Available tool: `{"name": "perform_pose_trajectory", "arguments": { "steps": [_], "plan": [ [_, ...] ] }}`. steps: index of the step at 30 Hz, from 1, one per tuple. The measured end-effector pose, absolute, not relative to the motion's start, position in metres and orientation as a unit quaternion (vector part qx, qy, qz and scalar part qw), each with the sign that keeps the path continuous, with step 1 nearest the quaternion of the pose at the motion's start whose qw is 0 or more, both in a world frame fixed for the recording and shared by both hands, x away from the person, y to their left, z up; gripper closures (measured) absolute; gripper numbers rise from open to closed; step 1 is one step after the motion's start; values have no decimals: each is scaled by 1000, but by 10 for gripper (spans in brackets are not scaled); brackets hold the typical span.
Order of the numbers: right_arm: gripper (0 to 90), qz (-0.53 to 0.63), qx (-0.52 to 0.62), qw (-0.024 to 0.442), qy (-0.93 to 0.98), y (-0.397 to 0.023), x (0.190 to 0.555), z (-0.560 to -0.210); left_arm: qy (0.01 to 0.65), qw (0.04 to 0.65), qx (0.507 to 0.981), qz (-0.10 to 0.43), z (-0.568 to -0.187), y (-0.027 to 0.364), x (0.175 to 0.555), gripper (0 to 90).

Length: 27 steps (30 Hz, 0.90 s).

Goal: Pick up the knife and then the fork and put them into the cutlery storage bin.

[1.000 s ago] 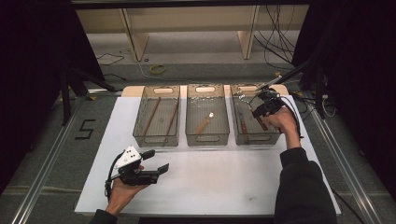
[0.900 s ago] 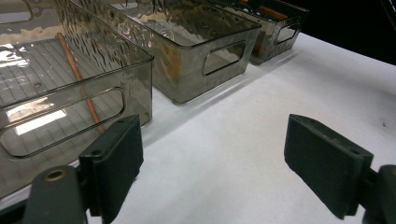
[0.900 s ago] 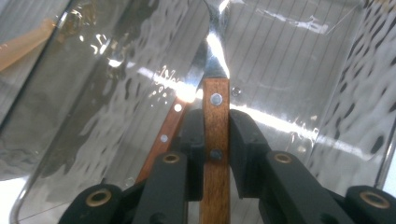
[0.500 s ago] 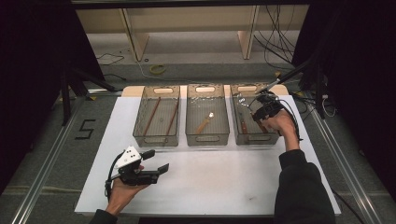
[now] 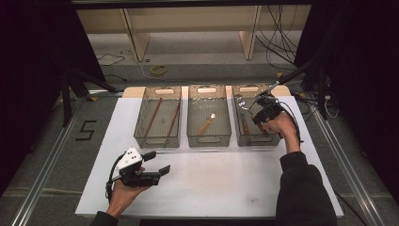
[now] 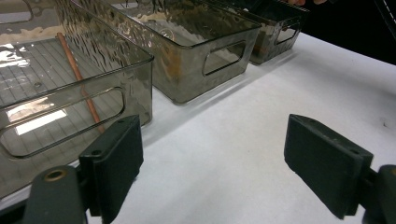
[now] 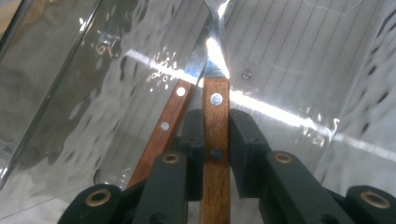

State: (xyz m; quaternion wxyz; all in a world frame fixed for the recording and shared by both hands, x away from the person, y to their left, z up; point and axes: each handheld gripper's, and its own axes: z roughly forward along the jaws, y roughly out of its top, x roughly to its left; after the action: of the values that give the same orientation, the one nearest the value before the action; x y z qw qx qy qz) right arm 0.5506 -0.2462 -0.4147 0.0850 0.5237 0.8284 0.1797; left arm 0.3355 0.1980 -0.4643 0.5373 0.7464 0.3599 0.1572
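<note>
Three clear smoky bins stand in a row at the back of the white mat (image 5: 221, 179). My right gripper (image 5: 261, 112) reaches into the right bin (image 5: 249, 139). In the right gripper view it (image 7: 216, 135) is shut on the wooden handle of a riveted metal utensil (image 7: 215, 93), held over the bin floor. A second wooden-handled utensil (image 7: 166, 121) lies just left of it. Low over the mat's front left, my left gripper (image 5: 159, 161) is open, and nothing lies between its jaws (image 6: 229, 163).
The left bin (image 5: 157, 140) holds two thin brown sticks (image 6: 79, 77). The middle bin (image 5: 209, 140) holds a wooden spoon (image 5: 206, 125). Bare mat lies in front of the bins. Cables and shelf legs sit on the floor beyond the table.
The right gripper, with the utensil in it, has shifted slightly toward the near end of the right bin. The left gripper has stayed put.
</note>
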Motion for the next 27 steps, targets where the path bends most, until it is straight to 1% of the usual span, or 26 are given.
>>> {"name": "perform_pose_trajectory", "arguments": {
  "steps": [3, 5, 6, 7, 9, 10, 15, 21, 27],
  "plan": [
    [772, 177, 525, 81, 829, -246, 550, -417, 360, 537, 746, 157, -464, 198, 335, 191],
    [749, 176, 527, 78, 828, -245, 551, -418, 360, 537, 746, 157, -464, 198, 335, 190],
    [670, 177, 531, 80, 825, -245, 551, -418, 360, 537, 746, 157, -464, 198, 335, 190],
    [616, 184, 535, 78, 821, -245, 552, -417, 360, 537, 746, 157, -464, 198, 335, 190],
    [552, 191, 533, 70, 821, -245, 552, -415, 360, 538, 746, 157, -464, 198, 336, 190],
    [529, 195, 532, 75, 821, -245, 552, -414, 360, 538, 746, 157, -464, 198, 336, 190],
    [467, 204, 534, 75, 817, -247, 549, -410, 360, 538, 746, 157, -464, 198, 335, 190],
    [429, 223, 522, 80, 819, -244, 542, -403, 360, 537, 746, 157, -464, 198, 335, 190],
    [391, 269, 501, 99, 816, -239, 525, -392, 360, 537, 746, 157, -464, 198, 335, 190]
  ]
}}
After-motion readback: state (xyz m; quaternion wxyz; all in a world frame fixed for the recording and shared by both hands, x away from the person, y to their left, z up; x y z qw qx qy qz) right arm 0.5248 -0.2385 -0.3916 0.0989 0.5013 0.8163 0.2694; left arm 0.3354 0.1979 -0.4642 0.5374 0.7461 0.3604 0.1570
